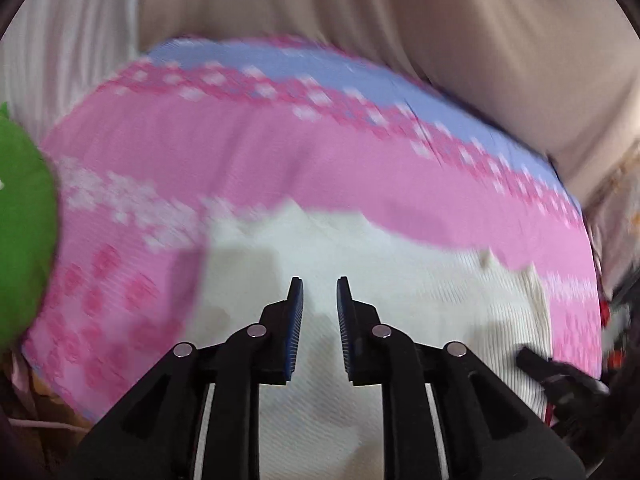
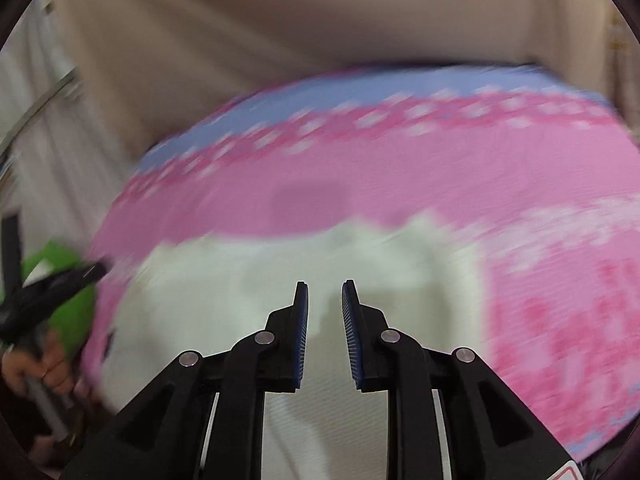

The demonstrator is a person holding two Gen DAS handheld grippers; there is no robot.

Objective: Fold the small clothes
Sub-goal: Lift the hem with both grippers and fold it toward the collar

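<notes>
A small white ribbed garment [image 1: 360, 280] lies spread on a pink, patterned mat [image 1: 280, 152] with a blue border. It also shows in the right wrist view [image 2: 260, 276] on the same mat [image 2: 400, 176]. My left gripper [image 1: 320, 284] hovers over the garment with its jaws apart and nothing between them. My right gripper [image 2: 325, 288] is also open and empty above the garment. Both views are motion-blurred. The other gripper shows at the edge of each view, the right one [image 1: 560, 380] and the left one [image 2: 56, 284].
A green cloth [image 1: 20, 240] lies at the mat's left edge and shows in the right wrist view [image 2: 72, 312] too. Beige curtains [image 1: 400, 20] hang behind the mat. A hand [image 2: 48, 368] holds the left gripper's handle.
</notes>
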